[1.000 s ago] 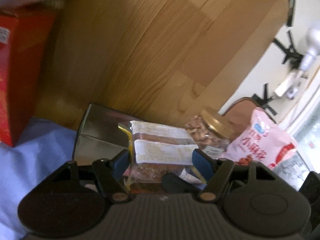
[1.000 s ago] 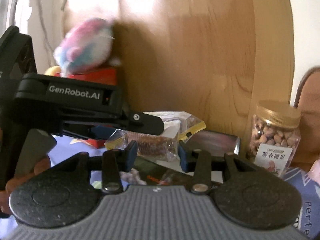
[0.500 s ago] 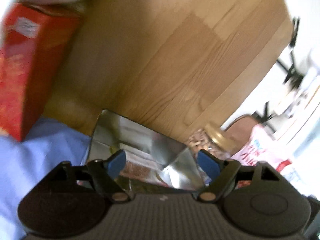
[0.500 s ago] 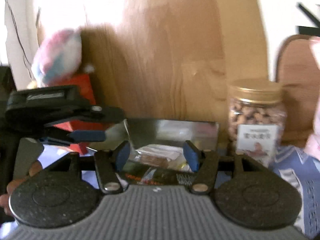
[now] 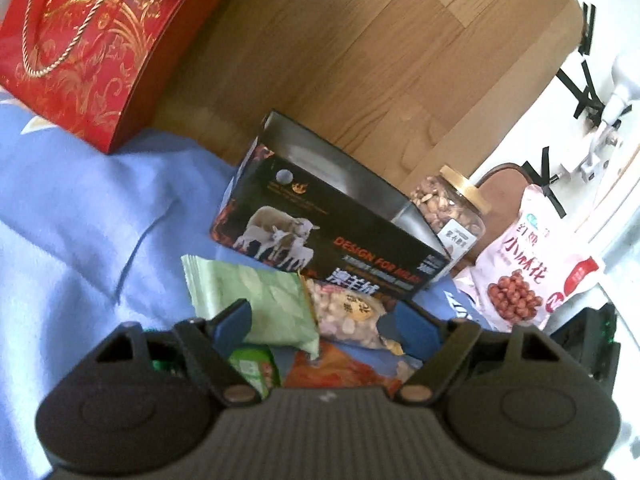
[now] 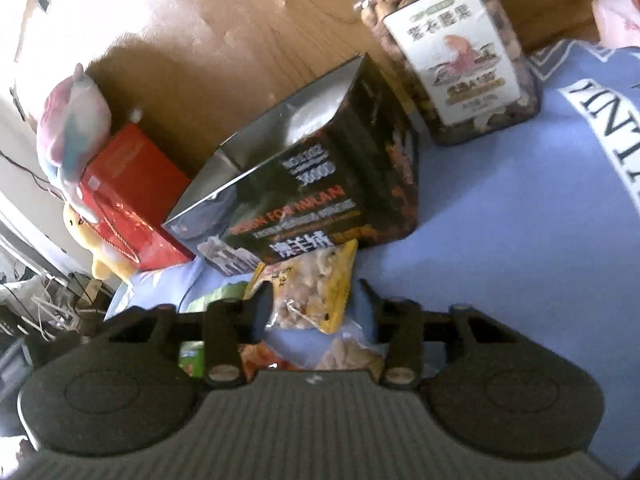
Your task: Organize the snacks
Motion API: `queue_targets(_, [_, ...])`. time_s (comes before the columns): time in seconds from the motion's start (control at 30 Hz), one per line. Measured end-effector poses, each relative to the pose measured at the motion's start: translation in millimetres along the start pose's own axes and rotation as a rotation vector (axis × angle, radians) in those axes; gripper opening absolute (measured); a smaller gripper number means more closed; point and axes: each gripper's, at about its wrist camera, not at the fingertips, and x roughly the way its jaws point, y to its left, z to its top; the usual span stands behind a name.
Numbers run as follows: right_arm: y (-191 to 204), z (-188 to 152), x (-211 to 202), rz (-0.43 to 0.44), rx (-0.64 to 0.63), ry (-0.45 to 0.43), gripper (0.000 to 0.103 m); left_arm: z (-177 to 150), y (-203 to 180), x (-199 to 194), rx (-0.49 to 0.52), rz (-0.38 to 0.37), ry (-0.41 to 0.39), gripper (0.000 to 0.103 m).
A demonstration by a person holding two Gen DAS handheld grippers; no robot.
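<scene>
At lower centre of the right view, the nut packet sits between the right gripper as its jaws close; the left gripper spreads, narrowing, above the green packet.

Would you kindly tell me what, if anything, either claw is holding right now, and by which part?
Nothing is clearly held. The right claw is closing around the yellow nut packet; the left claw hangs over the green packet.

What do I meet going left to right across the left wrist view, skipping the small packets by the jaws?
Red gift box → black open-topped box → nut jar with gold lid → pink peanut bag.
</scene>
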Motion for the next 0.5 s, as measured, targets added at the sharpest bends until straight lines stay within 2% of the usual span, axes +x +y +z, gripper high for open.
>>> queue_targets(0.07, [3,-3,-1,-0.003,-0.004,-0.006,0.016,-4,-3,0,0.031,0.002,-0.009,0.081])
queue_targets(0.1, [-1,2,-4,0.001,0.004,-0.015,0.013,-5,-4,-1,0.046,0.001,-0.011,0.081])
queue_targets(0.17, [0,5,-9,0.0,0.008,-0.044,0.011,-6,-5,-2,0.067,-0.001,-0.016,0.081])
queue_targets(0.3, [5,4,-52,-0.012,-0.055,-0.161,0.009,-7,-4,-6,0.059,-0.023,-0.021,0.081])
queue_targets(0.4, [-7,-13,-92,-0.02,-0.055,-0.219,0.009,-7,-8,-10,0.059,-0.031,-0.018,0.081])
queue_targets(0.5, [-31,-39,-124,-0.063,-0.002,-0.234,0.009,-8,-21,-15,0.069,-0.072,-0.001,0.081])
